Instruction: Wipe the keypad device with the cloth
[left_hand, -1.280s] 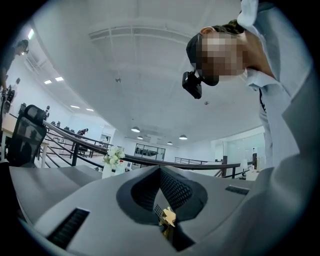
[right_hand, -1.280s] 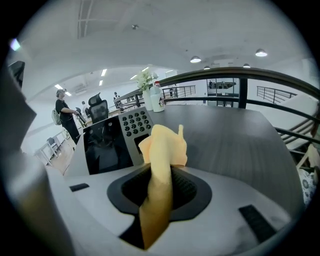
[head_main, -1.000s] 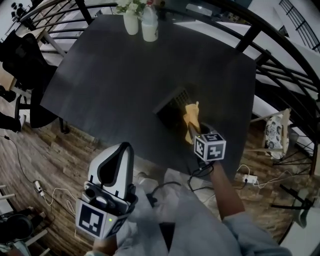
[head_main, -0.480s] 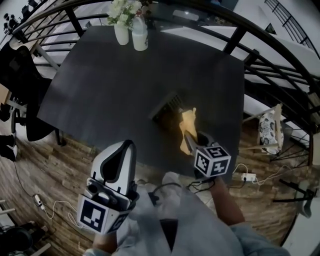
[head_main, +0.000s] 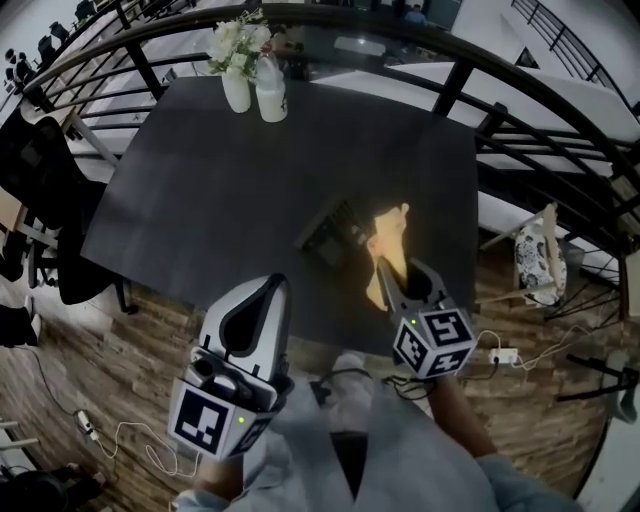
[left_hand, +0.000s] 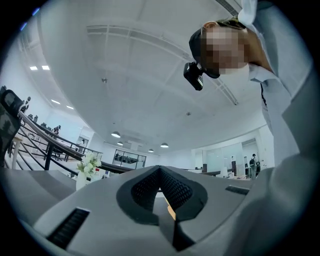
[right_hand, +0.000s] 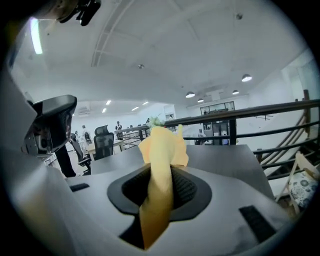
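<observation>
Right gripper (head_main: 383, 268) is pinching the yellow cloth (head_main: 388, 235) just beside the keypad device (head_main: 328, 232); left gripper (head_main: 270, 295) is closed, empty. Wiping looks unfinished, I'd guess.

A dark, matt counter (head_main: 250, 170) stands on a floor of wooden planks (head_main: 90, 335). A black metal railing (head_main: 452, 90) curves round its far side and its right side. At the left there is a black office chair (head_main: 40, 200). At the far edge of the counter a white vase with pale flowers (head_main: 236, 70) stands just beside a white bottle (head_main: 270, 95). A thin white cable (head_main: 120, 428) lies on the floor. The ceiling (left_hand: 125, 60) is white, with round lamps (left_hand: 116, 134) and a long strip light (right_hand: 36, 35). Far behind there are glass walls (left_hand: 220, 160).
</observation>
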